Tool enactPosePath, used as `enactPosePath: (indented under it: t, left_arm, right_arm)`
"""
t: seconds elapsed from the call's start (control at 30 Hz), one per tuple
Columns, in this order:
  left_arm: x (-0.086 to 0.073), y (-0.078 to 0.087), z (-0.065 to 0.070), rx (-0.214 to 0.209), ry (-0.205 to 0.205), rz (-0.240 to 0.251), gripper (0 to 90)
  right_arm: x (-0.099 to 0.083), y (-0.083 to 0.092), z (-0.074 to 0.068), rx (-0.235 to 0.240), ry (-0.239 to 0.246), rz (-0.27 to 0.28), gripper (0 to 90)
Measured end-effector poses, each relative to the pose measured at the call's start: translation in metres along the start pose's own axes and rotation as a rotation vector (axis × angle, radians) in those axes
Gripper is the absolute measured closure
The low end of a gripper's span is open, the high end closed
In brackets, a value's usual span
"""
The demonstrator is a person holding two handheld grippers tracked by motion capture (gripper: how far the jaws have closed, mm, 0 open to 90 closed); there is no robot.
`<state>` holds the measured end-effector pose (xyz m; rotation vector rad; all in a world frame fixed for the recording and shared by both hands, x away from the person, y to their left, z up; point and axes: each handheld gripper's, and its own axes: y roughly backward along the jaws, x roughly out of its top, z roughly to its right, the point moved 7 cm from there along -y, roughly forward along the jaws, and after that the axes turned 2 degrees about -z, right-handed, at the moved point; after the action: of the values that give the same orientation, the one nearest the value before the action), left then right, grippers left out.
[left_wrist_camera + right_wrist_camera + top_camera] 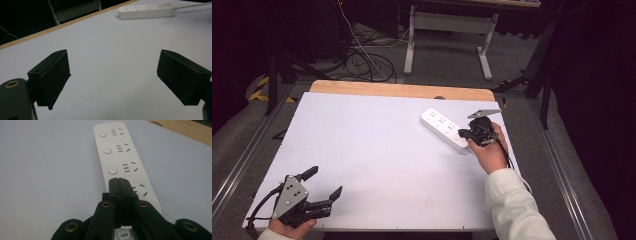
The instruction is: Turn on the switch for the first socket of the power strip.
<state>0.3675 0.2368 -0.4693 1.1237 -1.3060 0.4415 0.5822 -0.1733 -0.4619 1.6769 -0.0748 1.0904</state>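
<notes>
My right gripper has its jaws pressed flat together with nothing between them, and I hold their joined tip down over the near end of the white power strip, about where the fourth round button should sit; I judge the closed jaws serve as a single blunt finger for pressing that switch, though whether the tip truly touches the strip I cannot tell; in the right gripper view the joined jaws hide that button, while three buttons run away from me in a row along the power strip; the strip lies flat on the white table, toward its far right part, its long axis running on a diagonal from far-left to near-right, sockets facing up, its cable end nearest my right hand; my left gripper waits at the near left corner, jaws spread wide and empty, well apart from the strip, kept clear, I suppose, because one hand is enough here.
</notes>
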Motion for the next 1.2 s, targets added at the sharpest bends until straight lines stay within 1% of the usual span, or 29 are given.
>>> enactPosePath:
  t: [0.2,0.33,0.47,0.53,0.6,0.63,0.87,0.93,1.03,1.2]
  left_arm:
    - [0.0,0.0,0.0,-0.001,-0.004,-0.004,12.0]
    - [0.0,0.0,-0.001,0.0,-0.004,-0.004,12.1]
    - [-0.001,0.0,-0.001,0.002,-0.004,-0.006,12.1]
    - [-0.001,-0.001,0.0,0.0,0.002,-0.006,12.1]
    - [-0.001,-0.001,0.0,0.0,-0.001,-0.007,12.2]
    - [-0.001,-0.001,-0.001,0.0,-0.005,-0.012,12.2]
    - [-0.001,-0.001,-0.001,-0.001,-0.005,-0.012,12.2]
    - [-0.001,-0.001,-0.001,0.001,-0.004,-0.012,12.2]
    - [-0.001,-0.001,-0.001,0.002,-0.004,-0.012,12.2]
    - [-0.001,-0.001,0.0,-0.001,0.001,-0.011,12.2]
  right_arm:
    - [-0.001,-0.009,0.005,-0.003,-0.024,0.001,90.0]
    - [-0.002,-0.016,0.006,-0.005,-0.025,-0.007,90.0]
    - [-0.002,-0.023,0.007,-0.008,-0.029,-0.021,90.0]
    - [-0.003,-0.026,0.007,-0.004,-0.036,-0.029,90.0]
    - [-0.003,-0.028,0.007,-0.009,-0.036,-0.033,90.0]
    - [-0.004,-0.032,0.007,-0.011,-0.037,-0.041,90.0]
    - [-0.005,-0.038,0.007,-0.015,-0.036,-0.057,90.0]
    - [-0.006,-0.039,0.007,-0.023,-0.031,-0.063,90.0]
    - [-0.007,-0.04,0.007,-0.022,-0.035,-0.069,90.0]
    - [-0.007,-0.041,0.006,-0.031,-0.027,-0.073,90.0]
